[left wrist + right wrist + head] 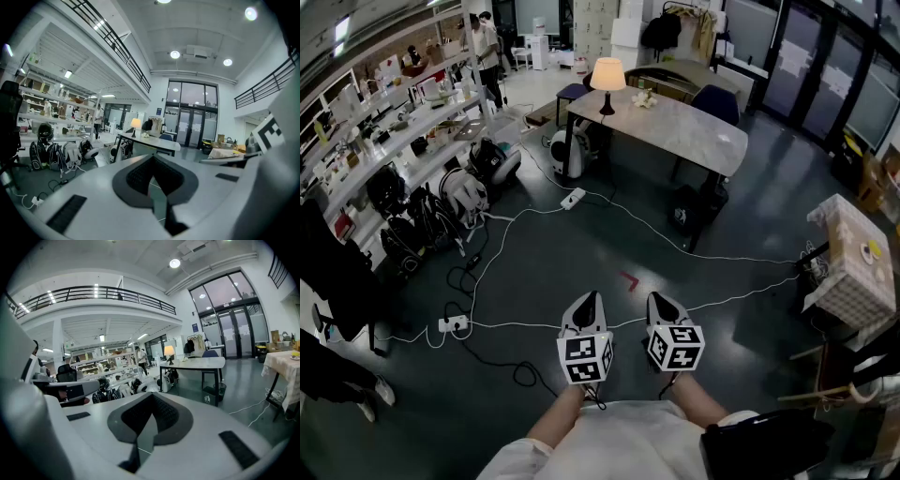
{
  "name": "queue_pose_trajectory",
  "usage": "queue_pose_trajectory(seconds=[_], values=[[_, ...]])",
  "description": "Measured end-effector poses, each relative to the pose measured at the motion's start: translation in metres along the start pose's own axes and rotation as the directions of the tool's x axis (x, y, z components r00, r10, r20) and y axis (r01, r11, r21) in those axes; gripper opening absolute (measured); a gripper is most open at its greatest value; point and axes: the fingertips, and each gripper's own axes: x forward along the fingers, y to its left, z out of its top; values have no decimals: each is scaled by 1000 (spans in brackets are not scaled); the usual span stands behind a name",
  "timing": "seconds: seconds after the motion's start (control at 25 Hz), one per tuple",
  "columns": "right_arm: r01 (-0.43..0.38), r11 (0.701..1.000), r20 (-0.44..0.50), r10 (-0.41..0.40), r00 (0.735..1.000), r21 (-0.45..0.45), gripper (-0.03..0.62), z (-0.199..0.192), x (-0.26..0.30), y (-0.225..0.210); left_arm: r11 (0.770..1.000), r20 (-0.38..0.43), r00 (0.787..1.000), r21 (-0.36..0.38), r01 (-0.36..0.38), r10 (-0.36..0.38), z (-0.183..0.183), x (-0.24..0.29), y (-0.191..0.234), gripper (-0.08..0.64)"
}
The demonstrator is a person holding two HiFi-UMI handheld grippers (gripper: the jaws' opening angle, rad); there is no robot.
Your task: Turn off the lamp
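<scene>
- Lamp (pixel 607 77) on the desk's (pixel 684 131) left end, far ahead.
- Chair (pixel 718 101) behind the desk.
- Shelves (pixel 389 108) along the left side.
- Cables (pixel 516 325) cross the floor (pixel 581 258) before the desk.

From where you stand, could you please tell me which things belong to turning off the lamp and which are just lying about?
For the job: lit lamp; grey table under it; left gripper and right gripper, both shut, empty.
Lying about: power strip; floor cables; backpacks; cloth-covered table.
</scene>
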Motion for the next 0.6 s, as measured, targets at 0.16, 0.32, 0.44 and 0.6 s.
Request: queue_pose_trajectory(seconds=[0.16,0.32,0.44,0.6], values=[[3,1000,-7,-3,1000,-1,-2,-1,3,-2,1000,-3,1000,-5,5,-5,0,4,0,-6],[18,1000,-8,-18,1000,7,-2,-1,8,-4,1000,-7,1000,2,15,-15,1,8,4,-5],[22,999,5,-22,1000,46,-2,1,15,-4,1000,-10,1000,10,20,-20,2,13,11,-5],[35,996,9,-36,999,86,-2,0,32,0,999,3,1000,24,21,-21,8,22,31,-5]])
